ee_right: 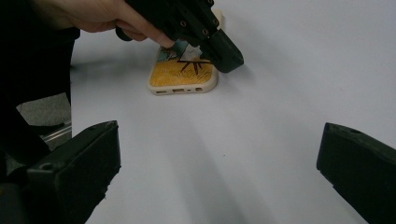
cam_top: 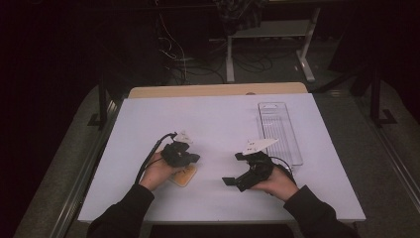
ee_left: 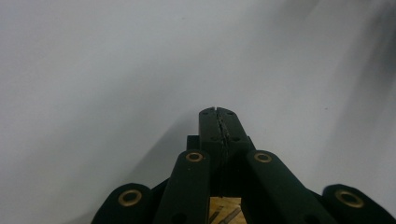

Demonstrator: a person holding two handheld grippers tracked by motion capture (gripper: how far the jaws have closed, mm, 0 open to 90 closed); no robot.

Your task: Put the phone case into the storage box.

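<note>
A phone case with a yellow-orange picture lies flat on the white table cover, seen closer in the right gripper view. My left gripper is shut, its two jaws pressed together with nothing between them. Its tip hangs over the far right corner of the case, and I cannot tell whether it touches. A strip of the case shows beneath the jaws. My right gripper stands open to the right of the case, its jaws wide apart over bare table.
A clear plastic tray lies lengthwise at the back right of the white cover. The wooden table edge runs behind it. Beyond are a dark floor, cables and a desk frame.
</note>
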